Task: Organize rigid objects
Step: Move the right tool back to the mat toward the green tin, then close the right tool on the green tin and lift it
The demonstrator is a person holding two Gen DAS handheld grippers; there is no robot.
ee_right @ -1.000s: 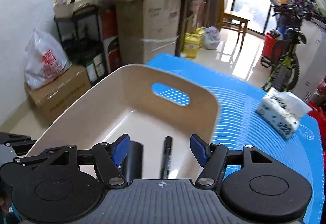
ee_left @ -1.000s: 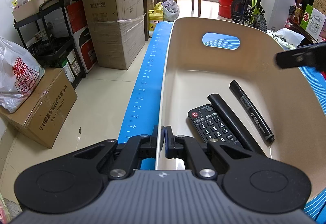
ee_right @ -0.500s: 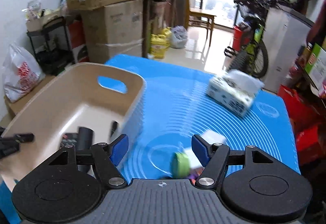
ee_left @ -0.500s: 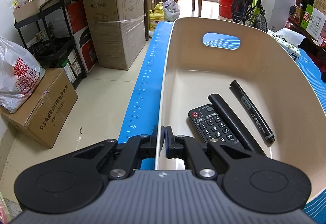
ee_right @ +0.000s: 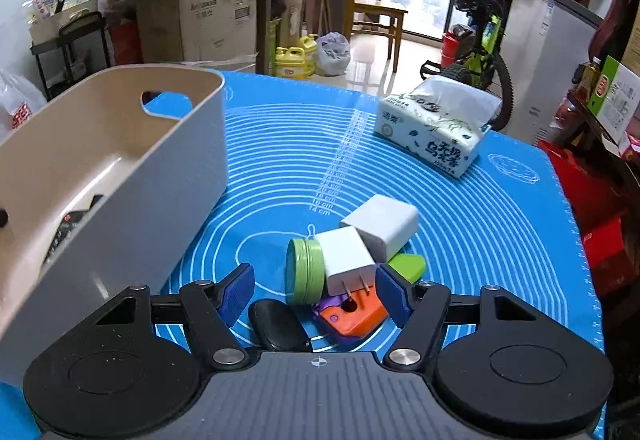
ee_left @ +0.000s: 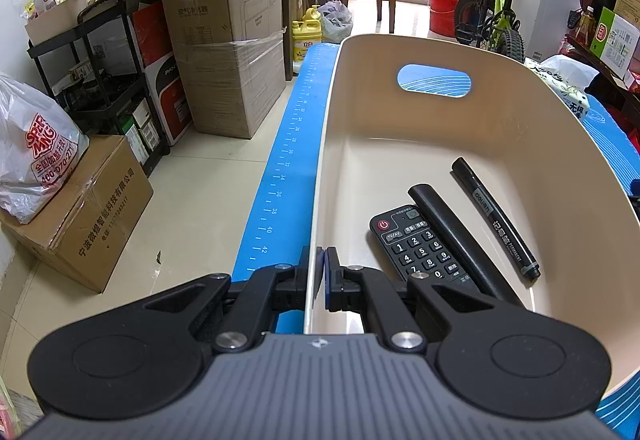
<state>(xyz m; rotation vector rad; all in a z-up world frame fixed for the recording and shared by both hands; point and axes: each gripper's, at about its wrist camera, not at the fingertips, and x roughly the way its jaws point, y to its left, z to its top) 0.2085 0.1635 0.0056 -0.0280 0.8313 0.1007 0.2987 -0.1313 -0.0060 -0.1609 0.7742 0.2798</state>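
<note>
A: Left wrist view first, from the left edge?

B: Strip of blue mat [ee_left: 280, 167] at centre left, then the left gripper [ee_left: 321, 260] at lower centre, clamped narrow on the near wall of the beige bin [ee_left: 400, 107]. Probably pinned there to stop the bin sliding while things drop in.

A: And inside, moving right?

B: Remote control [ee_left: 416, 244] flat on the floor of the bin, black tube [ee_left: 452, 236] touching its right edge, permanent marker [ee_left: 496, 217] just beside that. All laid lengthwise and parallel, likely to leave the far end free.

A: Now the right wrist view, same order.

B: Same bin filling the left side. Then, at lower centre, a loose cluster out on the mat: black oval fob [ee_right: 278, 326], green tin [ee_right: 306, 270] on its edge, white plug charger [ee_right: 348, 264] leaning against it, orange and purple toy [ee_right: 352, 314] beneath, larger white adapter [ee_right: 382, 228] behind, green piece [ee_right: 408, 266] at the right. Tissue pack [ee_right: 436, 131] well apart at upper right.

A: Right gripper [ee_right: 316, 290]?

B: Poised over the cluster, wide but closing a little, tin and charger framed between the pads, neither pressed. Looks set for the next pick. Risky, though: touching neighbours, easy to drag two at once.
</note>
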